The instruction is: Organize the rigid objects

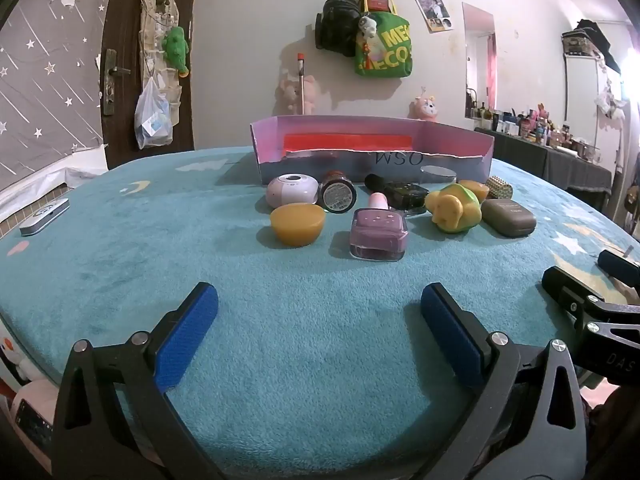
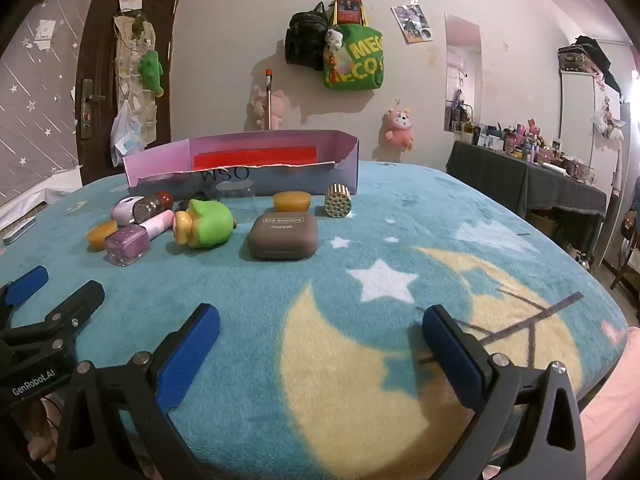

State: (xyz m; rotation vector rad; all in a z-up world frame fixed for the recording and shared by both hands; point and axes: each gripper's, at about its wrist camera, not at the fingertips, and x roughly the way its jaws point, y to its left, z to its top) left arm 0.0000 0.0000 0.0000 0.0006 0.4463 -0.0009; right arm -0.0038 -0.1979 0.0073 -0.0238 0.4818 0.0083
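Apparently pre-grasp: left gripper (image 1: pixel 319 312) & right gripper (image 2: pixel 320 334) both wide open, empty; objs unsorted before box (image 1: pixel 372 136); next, approach nail polish (image 1: pixel 378 232)

White wall (image 1: pixel 248 40) (bags hung), dark door (image 2: pixel 96 60)

A lived-in bedroom is shown: plush toys (image 2: pixel 400 128) and bags (image 1: pixel 383 46) hung on walls, a star-patterned blanket (image 2: pixel 360 240) spread.

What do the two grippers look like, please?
Both are alike: black frames with triangular cut-outs and silver rivets, and two fingers with blue textured pads. The left gripper bears white "GenRobot.AI" lettering on its side, seen from the right wrist. The right gripper shows partial white letters "DAS".
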